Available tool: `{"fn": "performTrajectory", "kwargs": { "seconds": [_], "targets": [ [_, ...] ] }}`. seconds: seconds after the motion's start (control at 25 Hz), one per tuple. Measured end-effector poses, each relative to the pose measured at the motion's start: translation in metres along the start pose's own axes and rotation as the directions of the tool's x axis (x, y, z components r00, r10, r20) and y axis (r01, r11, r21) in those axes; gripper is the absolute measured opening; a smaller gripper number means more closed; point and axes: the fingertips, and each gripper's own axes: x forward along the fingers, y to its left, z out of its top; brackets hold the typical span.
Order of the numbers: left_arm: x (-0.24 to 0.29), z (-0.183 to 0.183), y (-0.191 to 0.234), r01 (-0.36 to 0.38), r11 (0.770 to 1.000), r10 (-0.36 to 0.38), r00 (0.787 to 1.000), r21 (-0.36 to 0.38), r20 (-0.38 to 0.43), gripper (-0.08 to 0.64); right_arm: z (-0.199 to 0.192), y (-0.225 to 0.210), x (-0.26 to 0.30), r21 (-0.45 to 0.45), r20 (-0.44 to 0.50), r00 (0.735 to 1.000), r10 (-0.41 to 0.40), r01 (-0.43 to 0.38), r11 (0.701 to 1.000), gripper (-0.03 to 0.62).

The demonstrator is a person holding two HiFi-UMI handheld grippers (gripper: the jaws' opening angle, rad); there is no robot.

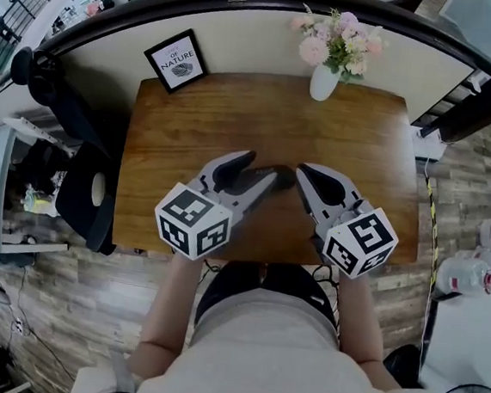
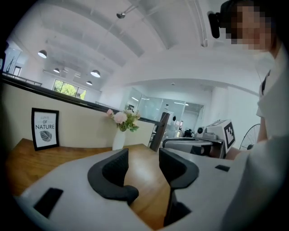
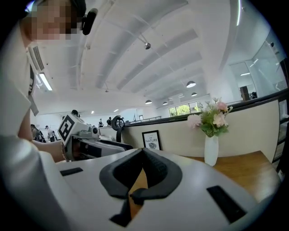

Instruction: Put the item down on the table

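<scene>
Oddly, no item shows anywhere: the left tool (image 2: 143,162) stands apart and empty, the right tool (image 3: 143,152) pinched together on nothing. Both hover level over the table's (image 1: 201,118) 6 o'clock edge, neither nearer; a vase (image 1: 323,82) stands at 1 o'clock.

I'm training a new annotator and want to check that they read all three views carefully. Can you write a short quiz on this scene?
1. True or false: the left gripper has its jaws apart with nothing between them.
2. Multiple choice: where on the brown wooden table does the white vase of pink flowers stand? A) at the near edge; B) at the far edge, right of the middle; C) in the centre.
3. Fill in: the jaw tips of the right gripper are ____, with nothing held.

Key: 1 true; 2 B; 3 together.
</scene>
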Motion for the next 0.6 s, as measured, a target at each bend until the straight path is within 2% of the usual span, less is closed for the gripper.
{"fn": "performTrajectory", "kwargs": {
  "seconds": [0.16, 0.28, 0.4, 0.52, 0.6],
  "targets": [
    [-0.009, 0.003, 0.0, -0.042, 0.999, 0.042, 0.999, -0.005, 0.034, 0.186, 0.002, 0.013, 0.005, -0.014, -0.002, 0.999, 0.041, -0.041, 0.999, 0.01],
    [-0.015, -0.002, -0.001, -0.059, 0.998, 0.059, 0.998, 0.005, 0.024, 0.152, 0.0, 0.023, 0.009, -0.023, -0.006, 0.998, 0.064, -0.064, 0.998, 0.011],
    [-0.021, -0.01, -0.001, -0.093, 0.996, 0.093, 0.996, 0.015, 0.011, 0.086, -0.003, 0.032, 0.009, -0.025, -0.007, 0.997, 0.076, -0.076, 0.997, 0.011],
    [-0.03, -0.013, 0.003, -0.145, 0.989, 0.146, 0.988, -0.014, 0.05, 0.025, -0.007, 0.036, 0.008, -0.022, -0.009, 0.997, 0.073, -0.073, 0.997, 0.011],
    [-0.033, -0.015, 0.004, -0.167, 0.985, 0.169, 0.983, -0.034, 0.068, 0.012, -0.01, 0.037, 0.007, -0.018, -0.014, 0.997, 0.071, -0.072, 0.997, 0.011]
  ]
}}
